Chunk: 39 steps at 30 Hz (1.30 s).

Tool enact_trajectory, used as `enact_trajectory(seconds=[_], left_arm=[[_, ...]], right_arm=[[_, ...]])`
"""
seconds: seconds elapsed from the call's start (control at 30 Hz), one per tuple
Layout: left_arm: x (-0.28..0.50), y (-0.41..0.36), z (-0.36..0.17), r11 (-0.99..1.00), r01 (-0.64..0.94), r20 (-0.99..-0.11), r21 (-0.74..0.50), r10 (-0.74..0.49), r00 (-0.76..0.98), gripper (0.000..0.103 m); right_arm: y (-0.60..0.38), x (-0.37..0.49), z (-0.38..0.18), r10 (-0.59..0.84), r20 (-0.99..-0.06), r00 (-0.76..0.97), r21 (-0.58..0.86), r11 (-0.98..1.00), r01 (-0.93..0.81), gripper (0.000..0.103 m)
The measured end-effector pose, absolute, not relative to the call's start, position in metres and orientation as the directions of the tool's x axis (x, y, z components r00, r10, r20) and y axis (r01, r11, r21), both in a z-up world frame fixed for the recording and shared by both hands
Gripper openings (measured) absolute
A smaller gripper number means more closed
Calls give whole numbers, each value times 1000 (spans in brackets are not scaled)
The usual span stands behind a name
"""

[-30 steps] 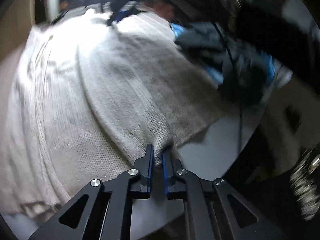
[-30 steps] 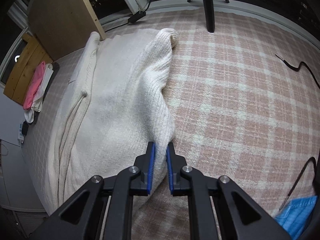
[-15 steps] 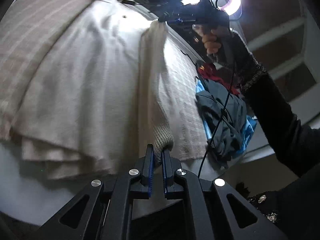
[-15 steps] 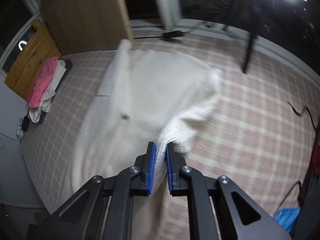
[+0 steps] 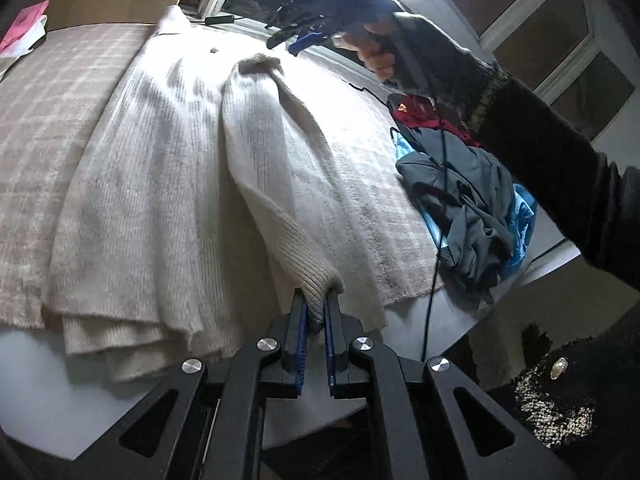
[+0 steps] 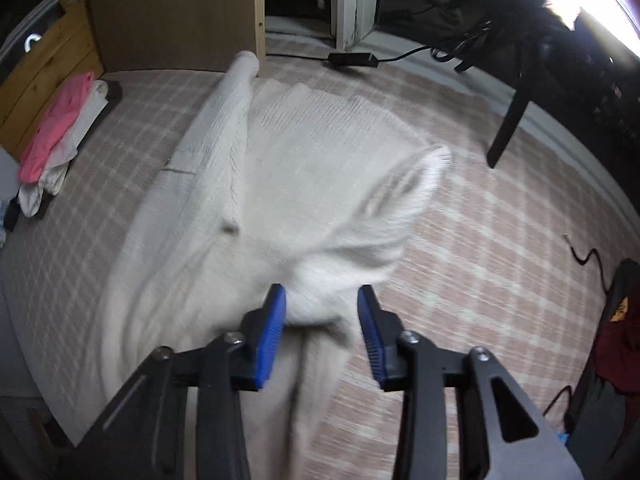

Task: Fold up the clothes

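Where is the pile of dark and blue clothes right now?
In the left wrist view, the dark and blue clothes pile lies right of the cream sweater, at the plaid blanket's right edge.

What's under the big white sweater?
The cream sweater lies on a pink checked blanket, which shows all round it. Near the left gripper its hem overhangs a pale surface. Anything beneath its middle is covered.

No readable text or labels anywhere.
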<state>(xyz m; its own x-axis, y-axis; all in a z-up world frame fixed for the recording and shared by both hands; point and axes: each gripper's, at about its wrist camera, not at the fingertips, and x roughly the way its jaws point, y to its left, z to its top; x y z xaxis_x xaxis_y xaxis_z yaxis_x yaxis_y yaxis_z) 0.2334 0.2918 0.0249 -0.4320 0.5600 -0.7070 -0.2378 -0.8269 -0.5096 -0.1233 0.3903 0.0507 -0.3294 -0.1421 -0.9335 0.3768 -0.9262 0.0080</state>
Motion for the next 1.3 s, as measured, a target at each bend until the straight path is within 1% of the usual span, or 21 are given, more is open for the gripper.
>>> enact_trajectory(seconds=[0.17, 0.27, 0.33, 0.37, 0.4, 0.43, 0.5, 0.57, 0.63, 0.67, 0.73, 0.83, 0.9, 0.93, 1.03, 1.07, 1.1, 1.17, 1.2, 1.27, 1.3], left_arm=[[229, 295, 28, -846, -248, -732, -472, 533, -424, 7], [230, 299, 32, -859, -254, -742, -444, 511, -433, 7], [232, 305, 34, -871, -268, -754, -411, 490, -438, 7], [233, 308, 35, -878, -275, -759, -393, 478, -441, 7], [234, 312, 37, -883, -282, -765, -375, 466, -444, 7], [235, 316, 39, -890, -296, -771, -346, 449, -451, 7], [240, 328, 44, -906, -336, -783, -257, 398, -477, 7], [250, 358, 51, -904, -423, -797, -64, 301, -523, 7], [260, 386, 45, -859, -506, -815, 75, 240, -528, 10], [265, 399, 40, -829, -545, -827, 124, 217, -519, 13], [275, 414, 30, -781, -601, -851, 169, 192, -489, 13], [277, 409, 35, -794, -595, -864, 125, 208, -459, 16], [272, 400, 41, -822, -562, -863, 86, 220, -455, 25], [266, 393, 43, -842, -537, -862, 55, 231, -451, 27], [242, 371, 44, -905, -419, -864, -71, 266, -428, 27], [237, 367, 44, -916, -389, -861, -93, 271, -431, 27], [235, 363, 45, -922, -370, -855, -111, 278, -437, 27], [236, 369, 49, -911, -394, -844, -119, 302, -443, 27], [238, 376, 51, -900, -421, -839, -116, 316, -443, 30], [244, 397, 49, -868, -488, -842, -93, 331, -427, 53], [247, 406, 45, -855, -515, -848, -63, 318, -424, 55]], right_arm=[[381, -111, 39, -112, -941, -318, -53, -884, 465, 37], [378, -113, 26, -54, -944, -324, -107, -882, 458, 37], [380, -120, 20, -59, -945, -320, -95, -890, 446, 37], [387, -122, 20, -86, -946, -311, -62, -897, 438, 34], [396, -123, 20, -119, -946, -301, -22, -903, 428, 27], [406, -125, 21, -152, -945, -290, 18, -908, 418, 10], [425, -127, 22, -218, -938, -270, 98, -913, 397, 10], [449, -130, 22, -276, -927, -254, 173, -916, 362, 10], [465, -130, 18, -275, -929, -249, 180, -921, 346, 11], [471, -130, 16, -271, -930, -247, 178, -923, 341, 19], [483, -129, 12, -263, -934, -243, 175, -927, 331, 31], [494, -127, 7, -247, -937, -246, 161, -932, 326, 32], [491, -124, 7, -242, -936, -255, 151, -931, 331, 32], [491, -124, 6, -245, -934, -259, 154, -932, 328, 32], [495, -124, 7, -278, -924, -264, 193, -932, 307, 31], [497, -123, 7, -293, -919, -265, 210, -931, 299, 31], [500, -123, 8, -308, -913, -267, 229, -929, 290, 30], [504, -123, 8, -342, -901, -268, 268, -923, 277, 29], [507, -123, 9, -360, -894, -267, 289, -919, 269, 29], [512, -124, 8, -394, -880, -264, 333, -910, 247, 29], [513, -124, 8, -398, -879, -263, 339, -909, 244, 29]])
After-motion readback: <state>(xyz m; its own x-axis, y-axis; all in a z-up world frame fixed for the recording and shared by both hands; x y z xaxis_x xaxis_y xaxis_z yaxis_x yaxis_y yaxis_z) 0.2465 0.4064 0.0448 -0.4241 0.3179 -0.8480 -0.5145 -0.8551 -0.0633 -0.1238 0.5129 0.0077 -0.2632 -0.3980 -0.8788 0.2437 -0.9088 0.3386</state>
